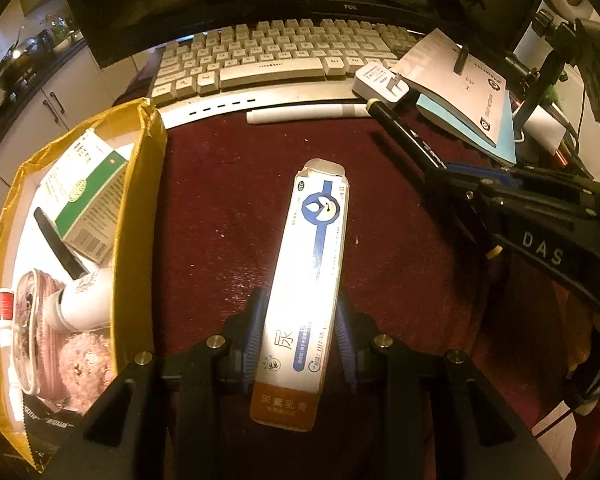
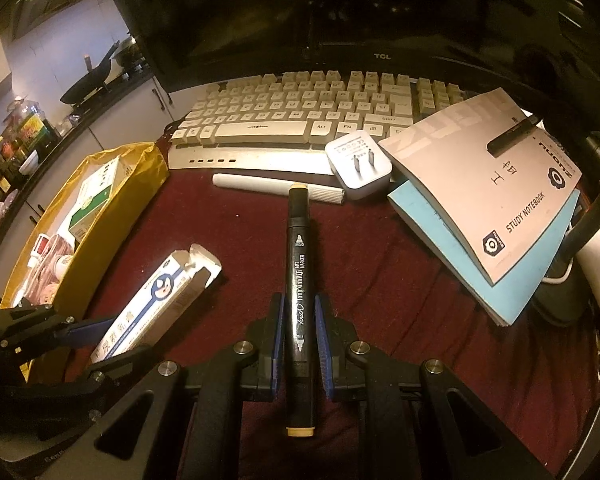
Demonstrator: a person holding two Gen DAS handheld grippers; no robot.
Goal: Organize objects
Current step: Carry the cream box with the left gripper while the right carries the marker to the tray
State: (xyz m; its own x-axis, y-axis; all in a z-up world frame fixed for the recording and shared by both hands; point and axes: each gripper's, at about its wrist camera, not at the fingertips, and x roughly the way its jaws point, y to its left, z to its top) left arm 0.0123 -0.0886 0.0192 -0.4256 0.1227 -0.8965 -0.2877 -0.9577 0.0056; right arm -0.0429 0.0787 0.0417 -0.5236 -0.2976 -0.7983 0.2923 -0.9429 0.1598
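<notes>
My left gripper (image 1: pixel 300 336) is shut on a long white and blue ointment box (image 1: pixel 312 264) with an orange end. It holds the box above the dark red cloth, open flap pointing toward the keyboard. My right gripper (image 2: pixel 300 320) is shut on a black art marker (image 2: pixel 299 280) with tan caps, which points at the keyboard. To the left stands a gold-coloured open container (image 1: pixel 140 184) holding a green and white carton (image 1: pixel 88 192), a white bottle (image 1: pixel 80 304) and several small items. In the right wrist view the left gripper (image 2: pixel 108 340) and its ointment box (image 2: pixel 160 296) lie beside that container (image 2: pixel 112 216).
A beige keyboard (image 2: pixel 292 120) lies under a dark monitor (image 2: pixel 340 8). In front of it lie a white pen (image 2: pixel 268 186) and a white plug adapter (image 2: pixel 358 164). Stacked notebooks (image 2: pixel 492 200) with a small black stick on top fill the right. Dark red cloth (image 2: pixel 380 280) covers the table.
</notes>
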